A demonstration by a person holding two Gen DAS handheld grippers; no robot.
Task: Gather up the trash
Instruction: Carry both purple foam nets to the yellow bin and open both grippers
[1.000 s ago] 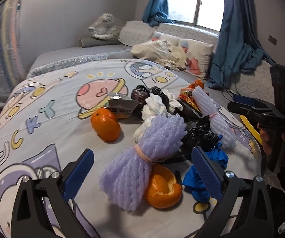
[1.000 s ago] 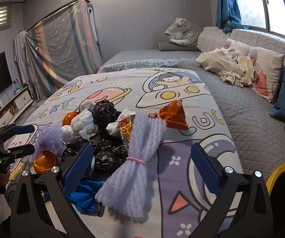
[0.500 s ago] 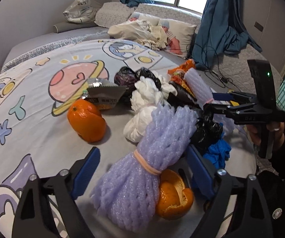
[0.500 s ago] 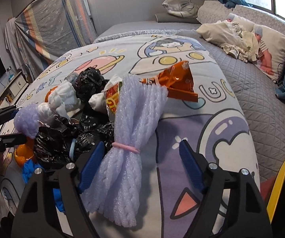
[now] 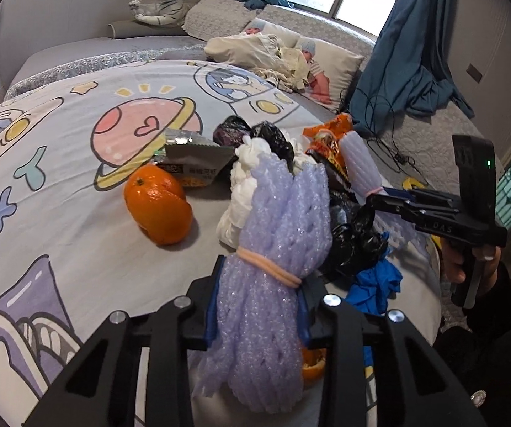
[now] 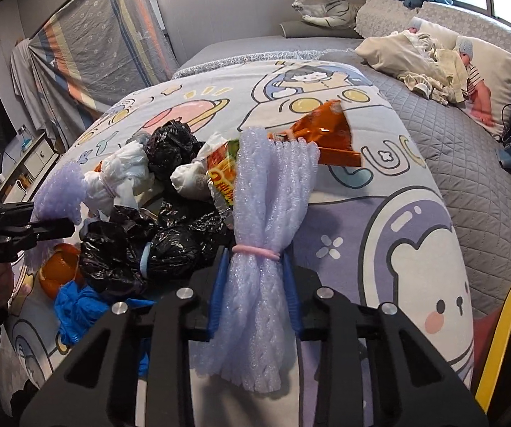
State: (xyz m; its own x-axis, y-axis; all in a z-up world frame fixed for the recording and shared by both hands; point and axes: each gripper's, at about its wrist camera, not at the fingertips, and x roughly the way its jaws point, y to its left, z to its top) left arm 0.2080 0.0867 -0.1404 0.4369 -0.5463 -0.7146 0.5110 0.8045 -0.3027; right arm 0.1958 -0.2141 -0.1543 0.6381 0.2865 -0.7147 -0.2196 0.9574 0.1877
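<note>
Trash lies heaped loose on a cartoon-print bedsheet; no bin holds any of it. A yellow curved rim shows at the right edge of the right wrist view, its contents hidden.

Left gripper: blue pads clamped tight on a lilac foam-net sleeve bundle tied with a peach rubber band, gripped just below the band. The net is bubbly and ribbed, flaring wide at the far end.

Right gripper: jaws closing, blue pads already pressing both sides of a paler lilac foam-net bundle tied with a pink band, just below the band.

Between the two bundles: crinkled glossy black plastic bags, knotted white plastic bags, crumpled blue glove-like material, an orange peel cup.

Left of the heap sits a whole round orange, its skin dimpled. Behind it, a silver foil snack packet with dark printed characters, too small to read. At the far right, an orange glossy wrapper; beside it a red-and-yellow printed packet, lettering unreadable.

The sheet's print shows the letters "U C".
</note>
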